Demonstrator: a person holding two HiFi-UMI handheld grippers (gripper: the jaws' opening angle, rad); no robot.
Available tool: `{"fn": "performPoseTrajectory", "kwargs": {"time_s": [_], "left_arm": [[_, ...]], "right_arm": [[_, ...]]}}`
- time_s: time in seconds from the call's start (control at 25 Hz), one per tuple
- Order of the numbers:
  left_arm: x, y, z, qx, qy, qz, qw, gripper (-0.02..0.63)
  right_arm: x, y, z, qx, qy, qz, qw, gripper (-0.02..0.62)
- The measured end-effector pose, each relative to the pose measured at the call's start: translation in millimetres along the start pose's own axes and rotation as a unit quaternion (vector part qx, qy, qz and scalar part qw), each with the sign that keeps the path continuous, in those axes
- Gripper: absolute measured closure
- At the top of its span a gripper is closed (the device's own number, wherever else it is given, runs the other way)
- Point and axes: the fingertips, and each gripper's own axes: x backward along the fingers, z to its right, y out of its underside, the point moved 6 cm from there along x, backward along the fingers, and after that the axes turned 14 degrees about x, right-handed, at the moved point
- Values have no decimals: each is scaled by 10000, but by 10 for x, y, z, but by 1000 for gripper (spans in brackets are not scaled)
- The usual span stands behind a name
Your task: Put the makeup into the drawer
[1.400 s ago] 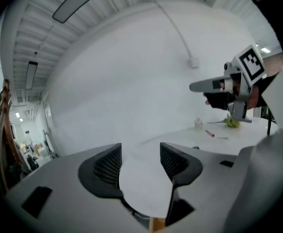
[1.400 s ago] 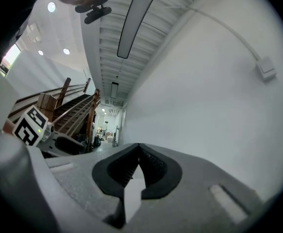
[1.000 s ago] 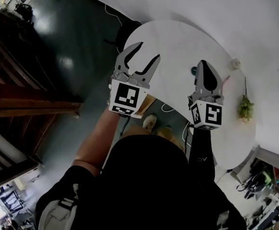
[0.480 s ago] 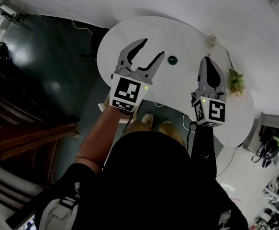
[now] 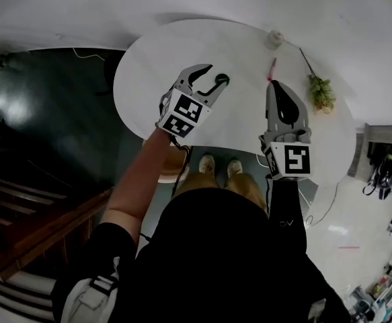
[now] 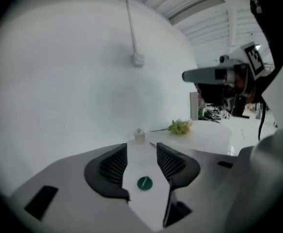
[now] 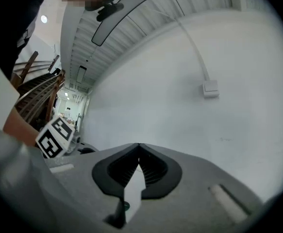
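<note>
Left hand-held gripper [image 6: 141, 149] parted, just narrowing, green disc [image 6: 144, 182] between jaws, seemingly untouched

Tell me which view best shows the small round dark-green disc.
Left gripper view: the small round dark-green disc lies whole, untouched, between the jaws of the left claw, which have just been closing. Head view shows it tiny beside that claw's tip; right gripper view, a sliver.

- Tools: left gripper [image 5: 212, 77] and right gripper [image 5: 275, 86], grey, with black ribbed pads [image 6: 113, 165] and black-and-white marker cubes [image 5: 184, 113].
- Clothing: black top [image 5: 222, 247], tan trousers [image 5: 199, 180], pale shoes [image 5: 208, 161].
</note>
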Motion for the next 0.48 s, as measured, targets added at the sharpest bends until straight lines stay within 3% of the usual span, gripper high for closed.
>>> {"fn": "performPoseTrajectory", "kwargs": {"time_s": [0.28,0.48], "left_arm": [[-913,637,-270,-450,457,-1346,9888,442],[-1302,947,-302,-646,651,-1965,9762,453]], "right_arm": [[202,271,102,75,123,-577,9982,592],[340,359,232,16,323,-832,9960,592]]}}
